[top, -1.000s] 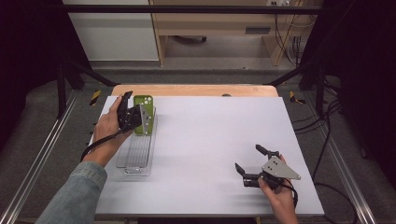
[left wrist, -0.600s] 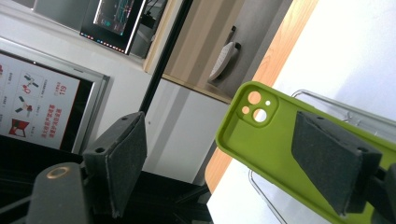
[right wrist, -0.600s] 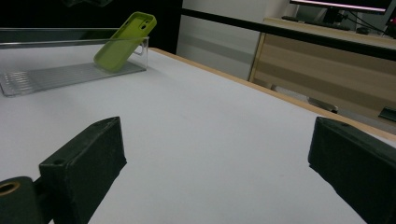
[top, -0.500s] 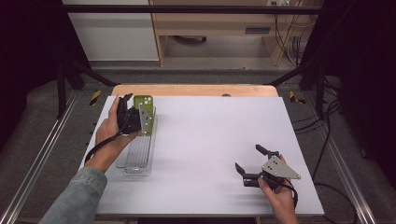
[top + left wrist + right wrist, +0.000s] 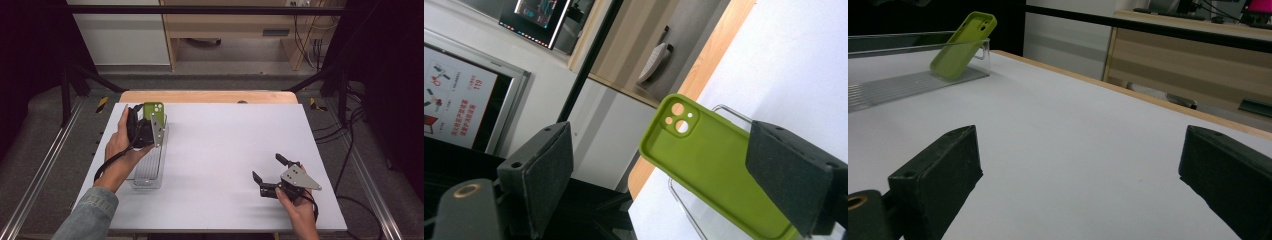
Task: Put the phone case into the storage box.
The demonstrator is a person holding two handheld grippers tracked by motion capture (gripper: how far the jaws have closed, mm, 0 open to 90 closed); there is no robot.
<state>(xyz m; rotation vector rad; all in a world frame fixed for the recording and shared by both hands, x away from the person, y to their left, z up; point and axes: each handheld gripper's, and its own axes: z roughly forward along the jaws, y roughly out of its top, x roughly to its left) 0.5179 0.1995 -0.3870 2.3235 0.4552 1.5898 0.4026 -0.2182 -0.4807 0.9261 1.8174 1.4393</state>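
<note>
A green phone case (image 5: 154, 113) (image 5: 709, 165) leans upright at the far end of a clear ribbed tray (image 5: 147, 172) at the table's left. My left gripper (image 5: 148, 129) (image 5: 659, 150) sits just behind it; its jaws have just been opening and are open. The case stands between and beyond the pads, and neither presses on it. My right gripper (image 5: 267, 167) (image 5: 1083, 150) rests on the white tabletop (image 5: 225, 150) near the front right. It is open with nothing between its jaws. From there the case (image 5: 962, 45) and tray (image 5: 898, 82) show far off.
A wooden strip (image 5: 210, 96) edges the table's far side. Black frame bars (image 5: 70, 85) stand at both sides, and cables (image 5: 350, 125) hang at the right. A wooden cabinet (image 5: 235, 30) stands behind the table.
The left gripper's jaws have spread off the green case, which now leans at the tray's far end by itself. The right gripper has not moved.
</note>
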